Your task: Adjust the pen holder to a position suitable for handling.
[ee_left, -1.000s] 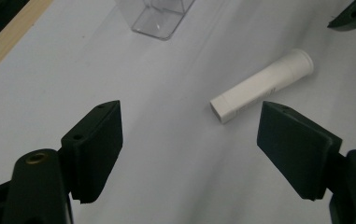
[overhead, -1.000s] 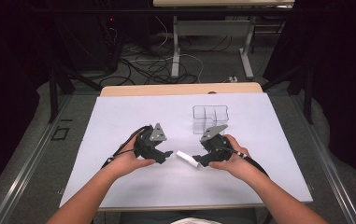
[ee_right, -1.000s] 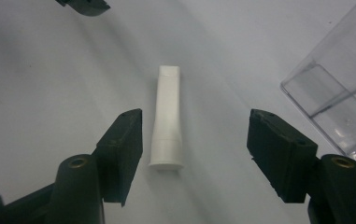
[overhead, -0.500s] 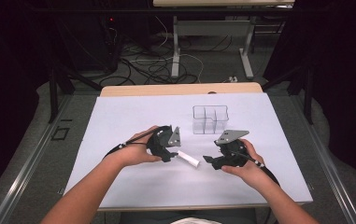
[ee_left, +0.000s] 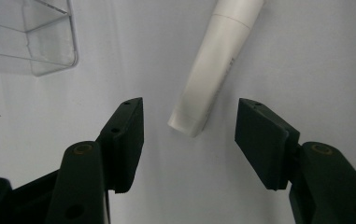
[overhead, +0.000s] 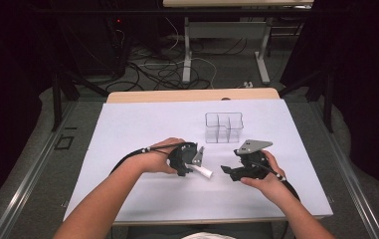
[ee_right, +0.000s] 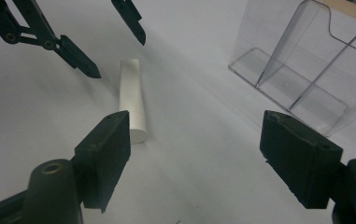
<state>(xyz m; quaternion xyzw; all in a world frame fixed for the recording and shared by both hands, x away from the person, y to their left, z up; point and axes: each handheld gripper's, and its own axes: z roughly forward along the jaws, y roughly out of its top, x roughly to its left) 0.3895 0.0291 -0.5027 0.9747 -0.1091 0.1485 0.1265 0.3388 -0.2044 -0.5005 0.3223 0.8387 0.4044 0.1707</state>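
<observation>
Table (overhead: 127, 149), white-covered, seen from above. A clear organizer (overhead: 224, 127) with several compartments, all apparently empty, stands right of centre toward the far side. Left gripper (overhead: 191, 160) is held low over the middle of the table, its jaws just closing yet apart, astride the near end of the tube (overhead: 203, 172) without touching it. Right gripper (overhead: 229, 171) is just right of the tube, its jaws having just been opening, with nothing between them. The white tube (ee_left: 215, 65) lies flat on the table between the two grippers, near side of the organizer and apart from it. Judged progress: early; the tube is neither grasped nor lifted, and placing it in a compartment remains.
</observation>
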